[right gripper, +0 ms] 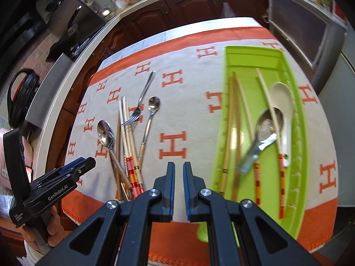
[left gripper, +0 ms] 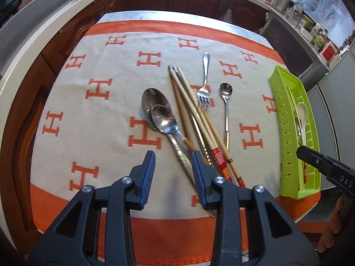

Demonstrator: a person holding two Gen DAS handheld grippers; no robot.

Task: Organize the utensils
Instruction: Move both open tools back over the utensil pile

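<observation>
Right at your lens, the left gripper [left gripper: 173, 158] hangs low over the cloth with its blue-padded jaws spread wide and nothing between them. Your right finger pad [left gripper: 198, 168] sits over the handles of the loose pile, though whether it touches them I cannot tell.

That pile lies on the orange-and-cream tablecloth [left gripper: 106, 137]: two large spoons [left gripper: 159, 113] stacked bowl on bowl, the upper one overlapping the lower. Just beside them to the right, a bundle of chopsticks [left gripper: 193, 115] fans out, tips pointing away from you, with a red-and-white banded one among them. A fork [left gripper: 205, 82] rests across the chopsticks, tines toward you. A small long-handled spoon [left gripper: 225, 108] lies a little apart, further right.

Over on your other hand, the right gripper [right gripper: 179, 168] hovers above bare cloth, jaws nearly together with only a narrow slit between the pads, and empty.

Just right of it sits the green tray [right gripper: 299, 146], lengthwise along the table's right edge. Inside you've got plain wooden chopsticks [right gripper: 230, 119] along the left side, two red-banded ones [right gripper: 257, 177] further right, a white ceramic spoon [right gripper: 283, 102] against the right wall, and a metal spoon [right gripper: 266, 126] lying over it, its handle blurred. One chopstick crosses the metal spoon's bowl.

Your hand [right gripper: 52, 228] shows at the lower left, wrapped around the left tool's grip.
</observation>
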